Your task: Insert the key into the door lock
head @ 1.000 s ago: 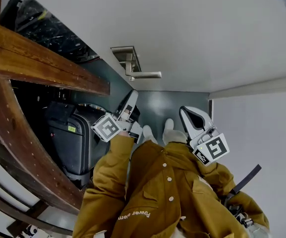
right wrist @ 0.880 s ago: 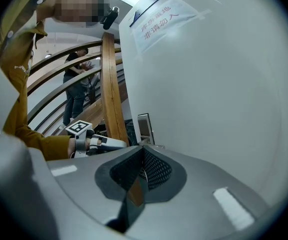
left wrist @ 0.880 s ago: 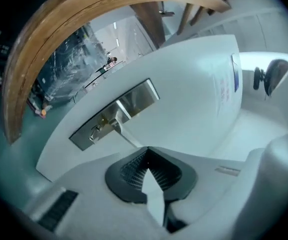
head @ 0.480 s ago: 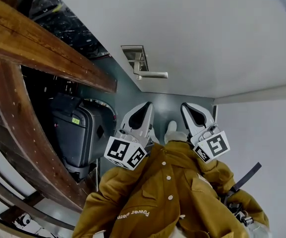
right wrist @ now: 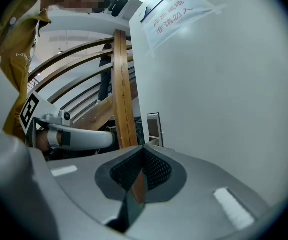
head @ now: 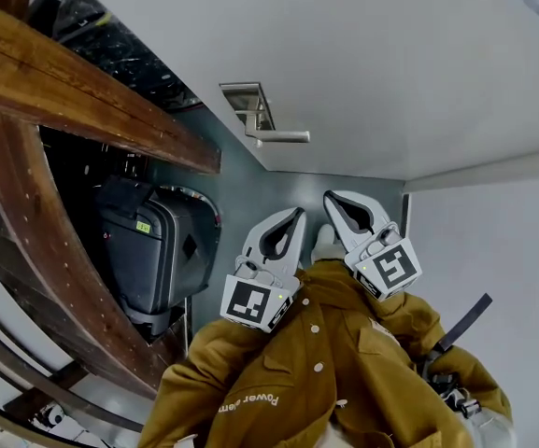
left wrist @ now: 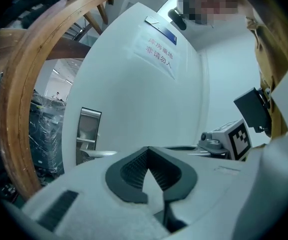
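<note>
Both sets of jaws, left gripper and right gripper, are closed, seemingly on nothing; no key shows. The door lock waits ahead. I'd pinch a key's flat head: thin, stiff, slippery.

The lower end of the silver door lock plate is hidden behind the white body of the left tool, and its keyhole is too small to be made out. A brownish sliver behind the closed jaws of the right tool is too blurred to be identified. The black suitcase is partly covered by the curved wooden beam.
</note>
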Demonstrator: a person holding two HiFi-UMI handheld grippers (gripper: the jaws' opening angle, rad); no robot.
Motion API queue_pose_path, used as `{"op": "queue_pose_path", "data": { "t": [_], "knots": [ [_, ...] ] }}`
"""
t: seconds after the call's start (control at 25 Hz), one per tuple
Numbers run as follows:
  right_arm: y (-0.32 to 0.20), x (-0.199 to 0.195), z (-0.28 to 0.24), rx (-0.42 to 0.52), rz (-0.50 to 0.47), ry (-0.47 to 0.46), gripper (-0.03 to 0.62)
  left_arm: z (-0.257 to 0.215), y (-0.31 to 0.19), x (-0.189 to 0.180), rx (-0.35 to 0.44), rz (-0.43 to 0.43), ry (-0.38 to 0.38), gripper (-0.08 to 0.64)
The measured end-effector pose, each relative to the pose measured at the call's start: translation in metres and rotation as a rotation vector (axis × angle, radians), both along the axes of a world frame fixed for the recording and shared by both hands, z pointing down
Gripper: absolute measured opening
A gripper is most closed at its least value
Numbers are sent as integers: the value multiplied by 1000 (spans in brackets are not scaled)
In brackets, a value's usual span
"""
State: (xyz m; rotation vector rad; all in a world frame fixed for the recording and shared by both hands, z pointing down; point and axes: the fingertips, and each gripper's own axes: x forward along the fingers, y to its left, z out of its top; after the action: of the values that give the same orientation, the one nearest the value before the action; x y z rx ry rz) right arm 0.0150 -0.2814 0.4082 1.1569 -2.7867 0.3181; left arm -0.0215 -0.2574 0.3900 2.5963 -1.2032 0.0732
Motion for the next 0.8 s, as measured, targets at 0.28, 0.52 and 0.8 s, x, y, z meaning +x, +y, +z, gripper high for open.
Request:
{"op": "queue_pose_path", "data": {
  "t": [0.28,0.52,0.8],
  "knots": [
    [2,4,-1,4,-2,-9,5,7,5,11,-32,34,3,0],
    [1,5,-2,9,-12,-11,5,9,3,11,-45,23,16,0],
    [-1,3,-3,9,-28,-13,5,9,1,9,-56,5,23,0]
  ]
}}
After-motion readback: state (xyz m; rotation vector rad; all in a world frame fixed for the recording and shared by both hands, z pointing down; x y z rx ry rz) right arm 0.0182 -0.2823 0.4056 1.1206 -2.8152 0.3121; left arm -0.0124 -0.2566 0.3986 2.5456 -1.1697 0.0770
